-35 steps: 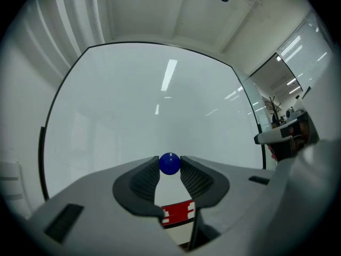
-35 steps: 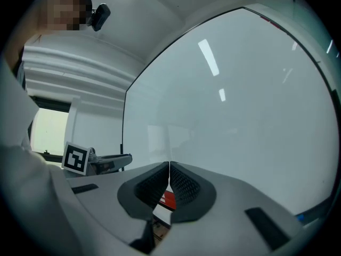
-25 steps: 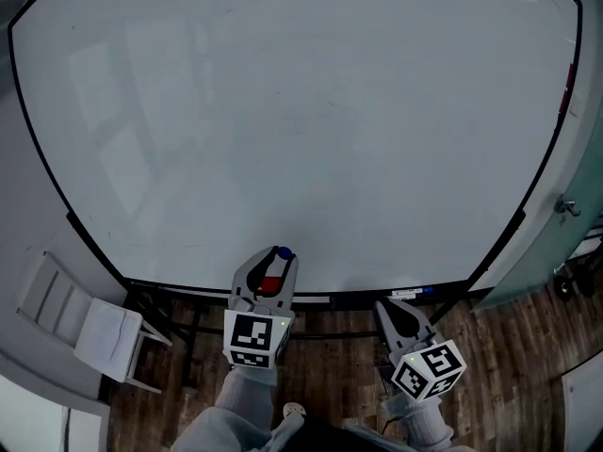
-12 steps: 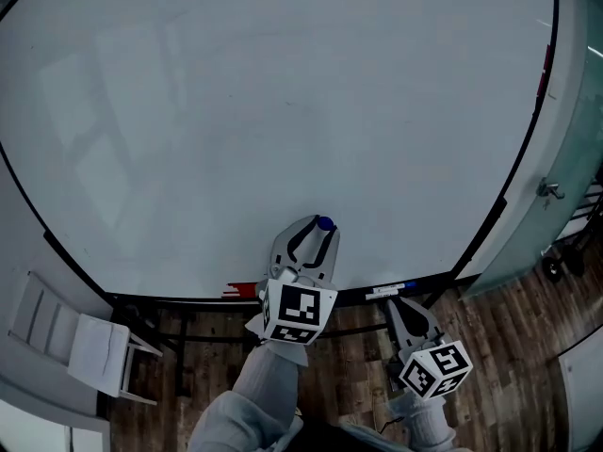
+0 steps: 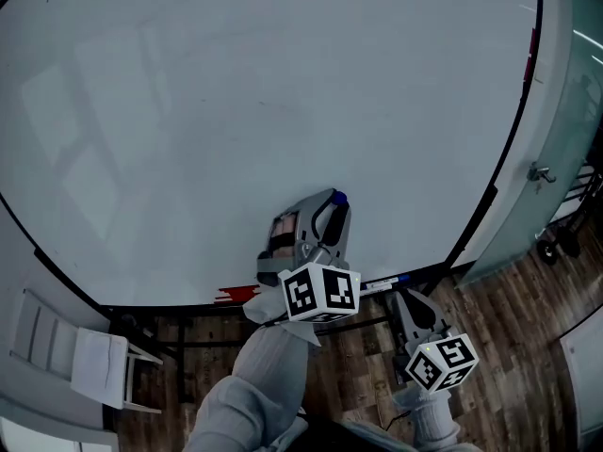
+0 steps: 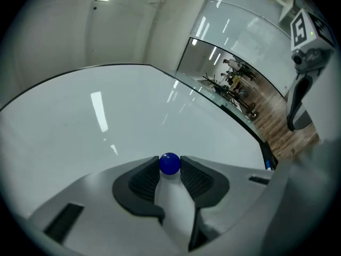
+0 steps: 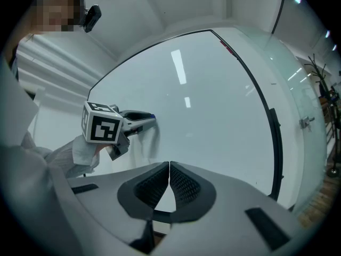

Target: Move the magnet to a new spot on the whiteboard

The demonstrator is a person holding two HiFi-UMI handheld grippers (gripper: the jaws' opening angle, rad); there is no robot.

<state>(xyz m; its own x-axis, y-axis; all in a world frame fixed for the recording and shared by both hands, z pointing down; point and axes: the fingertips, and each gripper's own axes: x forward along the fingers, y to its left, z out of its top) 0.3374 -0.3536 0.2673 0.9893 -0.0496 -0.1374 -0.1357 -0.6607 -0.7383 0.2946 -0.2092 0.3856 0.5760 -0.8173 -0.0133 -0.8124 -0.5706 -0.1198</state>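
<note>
**One blue ball magnet, inches of nothing but board ahead**

One small blue magnet [image 5: 337, 197] is riding at the very tips of the left gripper [image 6: 170, 170], whose jaws are standing partly closed and pinching the ball between their ribbed pads. The gripper is hovering low on the whiteboard [image 5: 283, 83], just above its bottom edge and nearer its lower right corner, with the ball leading, so the bare board is lying straight ahead of the magnet and spreading up and to the left. Being round, the magnet is offering no long axis to line up.

The right gripper [image 7: 169, 167] is hanging below the board's bottom edge, its jaws pressed together on nothing, leaving the left hand much the nearer.

The left gripper view is showing the pinch itself, while the head view is giving the place along the edge. The right gripper view is catching the left gripper side-on, though whether the ball is touching the board is probably too fine to call.
</note>
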